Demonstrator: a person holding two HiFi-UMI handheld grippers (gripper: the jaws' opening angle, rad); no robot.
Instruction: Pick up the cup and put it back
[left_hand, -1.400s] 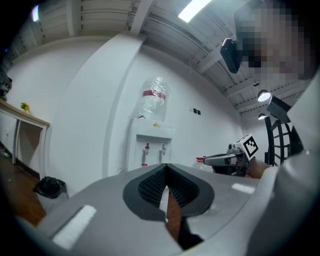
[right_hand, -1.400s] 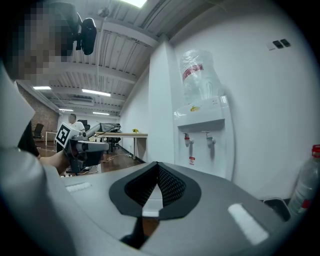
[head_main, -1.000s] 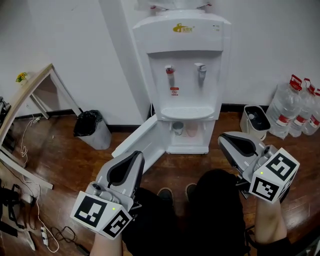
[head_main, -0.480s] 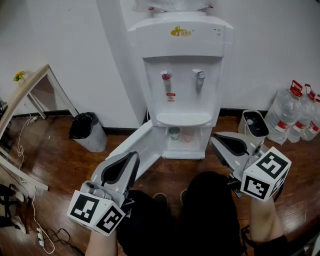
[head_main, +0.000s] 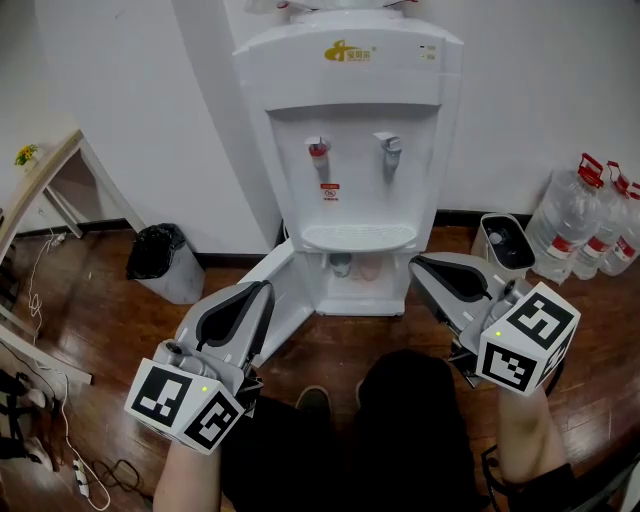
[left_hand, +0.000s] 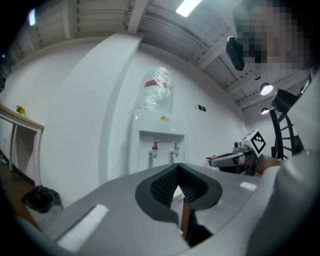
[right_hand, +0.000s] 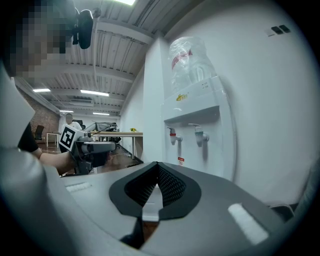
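Observation:
A white water dispenser (head_main: 350, 150) stands against the wall, its lower compartment open. In that compartment a small grey cup (head_main: 342, 264) stands next to a pale pink one (head_main: 372, 267). My left gripper (head_main: 262, 292) is held level at the lower left, short of the dispenser. Its jaws have just been opening, and nothing is between them in the left gripper view (left_hand: 178, 171). At the lower right, my right gripper (head_main: 420, 266) is shut and empty, pointing at the dispenser (right_hand: 195, 125). Neither gripper touches a cup.
The compartment door (head_main: 272, 285) swings out to the left over the wooden floor. A black-bagged bin (head_main: 160, 262) sits left, with a white bucket (head_main: 505, 240) and water bottles (head_main: 592, 225) right. A table (head_main: 40, 180) and cables (head_main: 60, 440) lie far left.
Both grippers have moved forward towards the dispenser, which now looks larger and nearer. The left gripper's jaws stand wider apart than before. The right jaws stay shut.

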